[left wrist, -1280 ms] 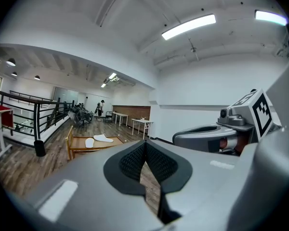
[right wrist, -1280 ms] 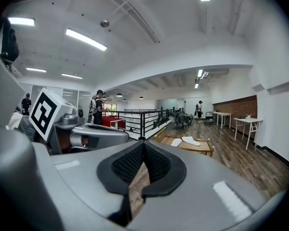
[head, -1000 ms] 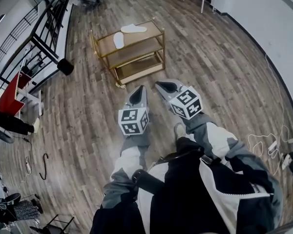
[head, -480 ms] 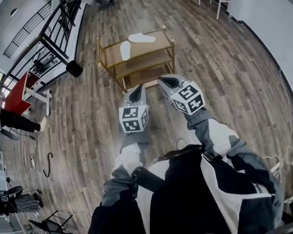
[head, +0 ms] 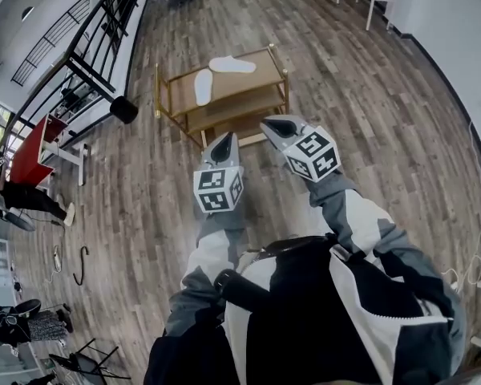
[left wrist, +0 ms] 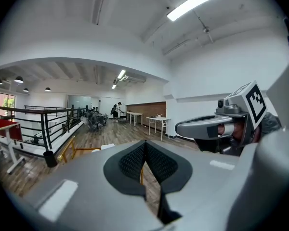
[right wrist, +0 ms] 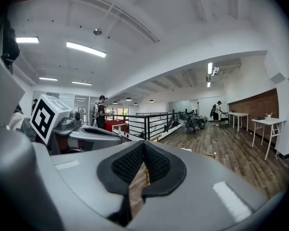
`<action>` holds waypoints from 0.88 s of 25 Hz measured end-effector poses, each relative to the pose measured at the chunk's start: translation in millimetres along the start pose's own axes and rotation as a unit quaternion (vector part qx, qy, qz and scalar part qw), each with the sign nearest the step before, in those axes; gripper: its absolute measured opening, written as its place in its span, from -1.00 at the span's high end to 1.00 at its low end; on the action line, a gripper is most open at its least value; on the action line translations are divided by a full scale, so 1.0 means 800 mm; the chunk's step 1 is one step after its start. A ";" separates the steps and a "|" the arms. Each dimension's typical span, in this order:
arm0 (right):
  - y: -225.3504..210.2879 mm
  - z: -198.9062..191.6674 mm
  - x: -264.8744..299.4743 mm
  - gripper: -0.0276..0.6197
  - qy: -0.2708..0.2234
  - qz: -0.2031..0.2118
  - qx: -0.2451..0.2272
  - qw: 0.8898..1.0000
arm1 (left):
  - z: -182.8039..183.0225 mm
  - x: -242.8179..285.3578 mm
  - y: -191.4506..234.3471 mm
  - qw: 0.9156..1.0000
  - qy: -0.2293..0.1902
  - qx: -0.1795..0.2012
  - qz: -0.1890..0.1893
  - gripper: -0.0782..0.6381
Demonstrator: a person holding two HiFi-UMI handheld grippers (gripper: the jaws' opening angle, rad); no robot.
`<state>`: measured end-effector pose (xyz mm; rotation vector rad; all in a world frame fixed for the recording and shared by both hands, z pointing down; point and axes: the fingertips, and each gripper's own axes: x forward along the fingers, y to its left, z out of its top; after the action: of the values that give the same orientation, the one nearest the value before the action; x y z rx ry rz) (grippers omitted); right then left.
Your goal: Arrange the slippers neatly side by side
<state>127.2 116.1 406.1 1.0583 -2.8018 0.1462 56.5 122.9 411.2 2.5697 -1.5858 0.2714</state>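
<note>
Nearer now, rack (head: 252, 77) holds two slippers (head: 232, 64); left gripper (head: 228, 137), right gripper (head: 268, 123) fingers clenched empty.

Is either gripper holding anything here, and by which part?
Nothing is held. The left gripper and right gripper are both shut on nothing; the slippers lie untouched on the rack.

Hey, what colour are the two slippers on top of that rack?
White slippers, lying on the gold-framed rack; clearest in the head view.
</note>
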 end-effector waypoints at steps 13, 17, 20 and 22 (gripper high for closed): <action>-0.066 -0.010 0.059 0.90 0.020 -0.005 0.010 1.000 | -0.004 0.083 0.054 0.999 0.010 -0.030 -0.002 0.77; -0.094 -0.006 0.088 0.90 0.023 -0.022 0.009 0.999 | 0.005 0.118 0.085 1.000 0.006 -0.026 -0.010 0.77; -0.108 0.004 0.119 0.90 0.025 -0.031 0.009 0.999 | 0.015 0.141 0.115 0.999 0.003 -0.026 -0.018 0.77; -0.113 0.012 0.144 0.90 0.025 -0.036 0.007 0.999 | 0.022 0.156 0.137 0.999 0.001 -0.025 -0.023 0.77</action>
<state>100.8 -28.0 419.6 1.1394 -2.7179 0.1822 14.8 -39.0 419.7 2.5638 -1.5092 0.2275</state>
